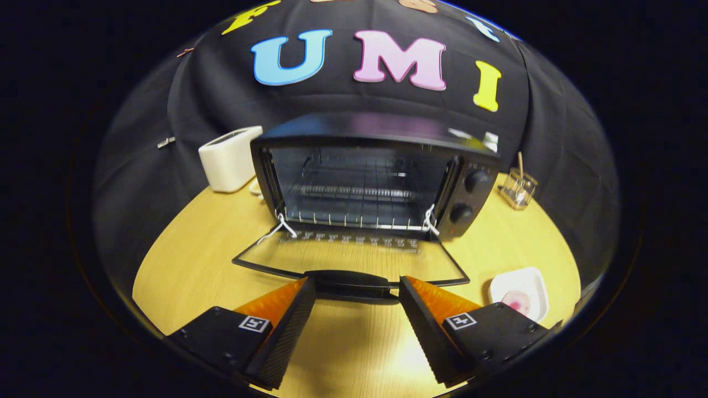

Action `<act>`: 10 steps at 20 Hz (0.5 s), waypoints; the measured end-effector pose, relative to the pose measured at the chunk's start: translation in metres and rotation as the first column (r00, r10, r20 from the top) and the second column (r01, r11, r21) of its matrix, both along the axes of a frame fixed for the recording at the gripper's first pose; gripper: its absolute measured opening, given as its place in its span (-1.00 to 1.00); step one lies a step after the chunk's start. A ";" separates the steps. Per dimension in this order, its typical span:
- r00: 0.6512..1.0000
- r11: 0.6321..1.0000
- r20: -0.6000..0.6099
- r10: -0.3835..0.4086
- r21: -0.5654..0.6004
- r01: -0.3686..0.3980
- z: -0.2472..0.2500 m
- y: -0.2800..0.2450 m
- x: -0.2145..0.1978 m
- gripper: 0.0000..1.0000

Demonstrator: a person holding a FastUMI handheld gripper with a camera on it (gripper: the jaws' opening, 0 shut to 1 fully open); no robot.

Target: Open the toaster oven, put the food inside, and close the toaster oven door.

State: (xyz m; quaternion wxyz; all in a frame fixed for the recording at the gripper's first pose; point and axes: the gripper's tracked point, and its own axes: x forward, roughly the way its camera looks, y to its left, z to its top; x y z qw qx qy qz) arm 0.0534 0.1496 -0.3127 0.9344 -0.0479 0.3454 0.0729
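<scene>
Gripper (357, 287) is seen spread wide, nothing pinched between the fingers; the fingertips sit either side of the door handle (354, 281), left tip at about 9 o'clock of it, right tip at about 3 o'clock. Whether the tips touch the handle cannot be told.

Toaster oven (376, 177) is seen at 12 o'clock from the fingers, on the round wooden table (354, 342). Door (343, 257) is dropped fully open, glass lying near flat toward the gripper, hinged at the oven's lower front edge with white hinge arms at both corners. Wire rack (354, 193) is visible inside the cavity; no food is seen on it. Two knobs (469, 196) are stacked on the oven's right panel.

Food (516, 302), a pinkish round piece, is seen on a white square plate (522, 282) at about 2 o'clock from the right finger, just beside it and at 4 o'clock from the oven. It is partly hidden by the finger body.

White toaster (229, 157) stands at 9 o'clock of the oven, just beside it. A clear glass holder (519, 189) with a stick in it stands at 3 o'clock of the oven, near the table's far edge.
</scene>
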 end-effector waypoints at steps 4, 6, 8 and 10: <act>0.998 1.000 -0.062 -0.004 0.029 0.006 -0.015 -0.005 -0.003 0.96; 0.998 0.999 -0.048 0.036 0.042 -0.034 -0.001 -0.007 -0.006 0.94; 0.996 0.996 -0.026 0.083 0.048 -0.081 0.018 -0.018 -0.009 0.94; 0.992 0.991 -0.011 0.126 0.048 -0.126 0.039 -0.039 -0.013 0.97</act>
